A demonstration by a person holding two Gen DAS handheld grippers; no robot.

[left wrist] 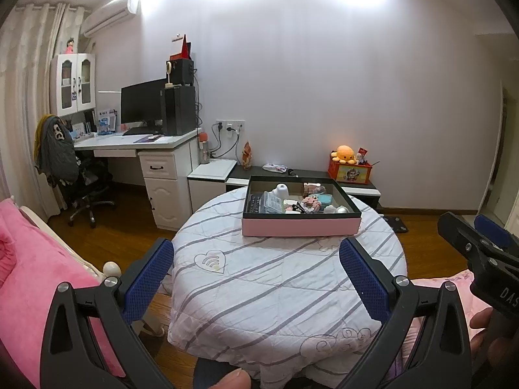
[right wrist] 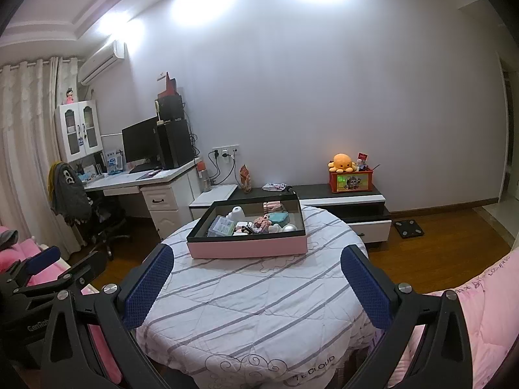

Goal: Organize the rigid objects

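Shallow pink-sided cardboard box with black rim (left wrist: 301,227) sits on the far half of the round table under a white quilted cloth with grey stripes (left wrist: 275,291). Box holds a jumble of small hard items: white dome-shaped gadget (left wrist: 280,191), clear plastic compartment case (left wrist: 272,204), black keypad remote (left wrist: 254,203) at the box's left end, silver ball (left wrist: 342,209) near its right front corner, teal case (left wrist: 324,198) behind that.

Handling guess: all light and stiff; ball and dome are smooth, likely to slip, so pinch across the widest part. Clear case: grip by the long edges. Box walls will crowd the fingers.

Left gripper (left wrist: 256,278) spread wide, empty, well short of the box. Right gripper (right wrist: 258,287) likewise wide, empty, hovering over the cloth's near side.
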